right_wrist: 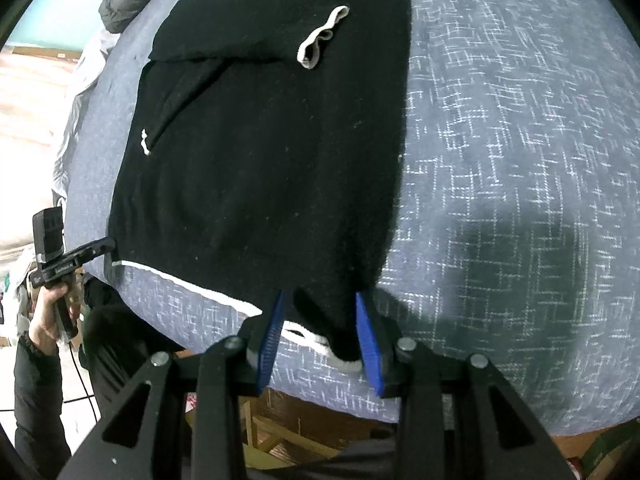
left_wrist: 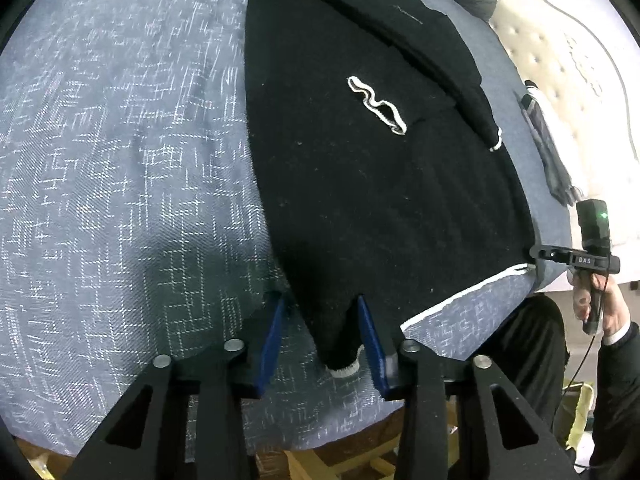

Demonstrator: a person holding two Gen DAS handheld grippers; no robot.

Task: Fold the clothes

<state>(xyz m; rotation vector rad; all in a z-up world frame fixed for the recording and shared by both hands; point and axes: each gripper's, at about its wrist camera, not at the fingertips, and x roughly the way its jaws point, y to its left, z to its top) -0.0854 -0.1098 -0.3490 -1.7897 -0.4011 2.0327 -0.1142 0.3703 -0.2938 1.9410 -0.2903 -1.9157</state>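
**Both grippers at the bottom corners of a black sweater**

A black sweater (left_wrist: 372, 184) with white trim lies flat on a blue-grey patterned bedcover (left_wrist: 120, 160), sleeves folded across its body. The left gripper (left_wrist: 322, 334) has one hem corner between its blue pads, which are partly apart; whether they press the cloth is unclear. The right gripper (right_wrist: 322, 332) frames the other hem corner likewise. This looks like the grasp before a bottom-to-top fold; next both need a firm pinch, then an even lift toward the collar
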